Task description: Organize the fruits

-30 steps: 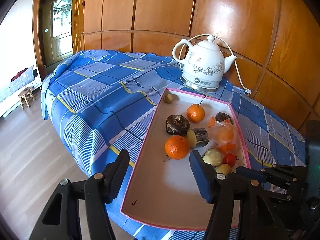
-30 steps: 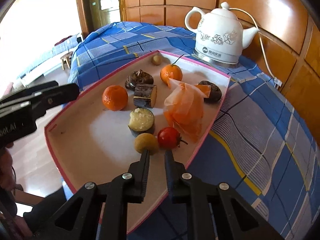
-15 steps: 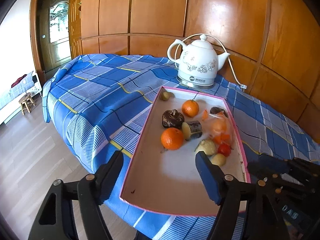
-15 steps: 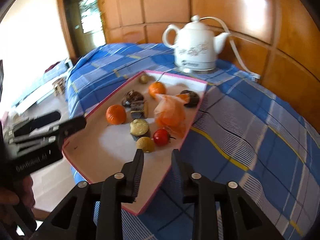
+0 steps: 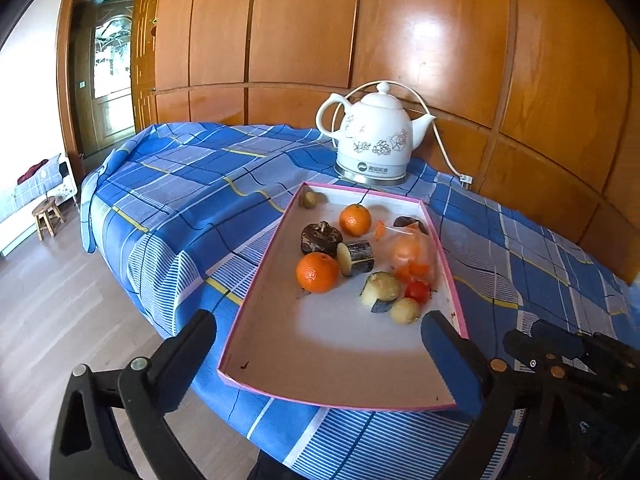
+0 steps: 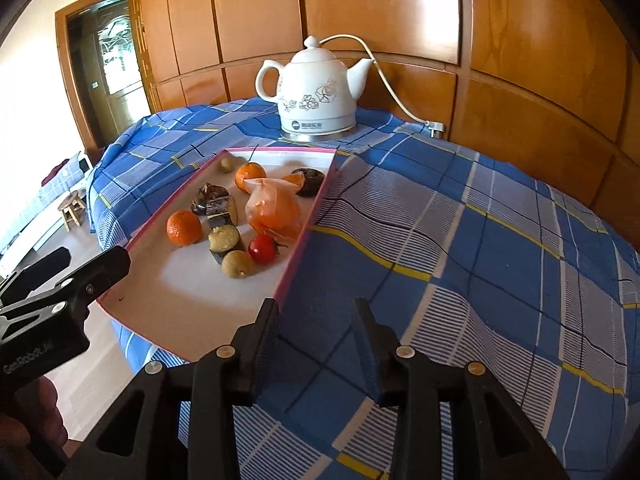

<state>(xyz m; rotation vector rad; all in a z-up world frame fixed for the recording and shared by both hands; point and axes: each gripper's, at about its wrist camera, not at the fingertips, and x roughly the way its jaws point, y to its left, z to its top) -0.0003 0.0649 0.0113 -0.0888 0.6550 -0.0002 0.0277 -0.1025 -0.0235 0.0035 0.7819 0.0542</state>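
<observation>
Pink-rimmed tray overhangs the table edge; left gripper and right gripper are opening, empty.

Left wrist view: angled down over the near short end of the pink-rimmed tray, facing the white kettle. Right wrist view: from beside the tray's right rim, equally near, angled down. Shared: tray, kettle, blue checked cloth.
</observation>
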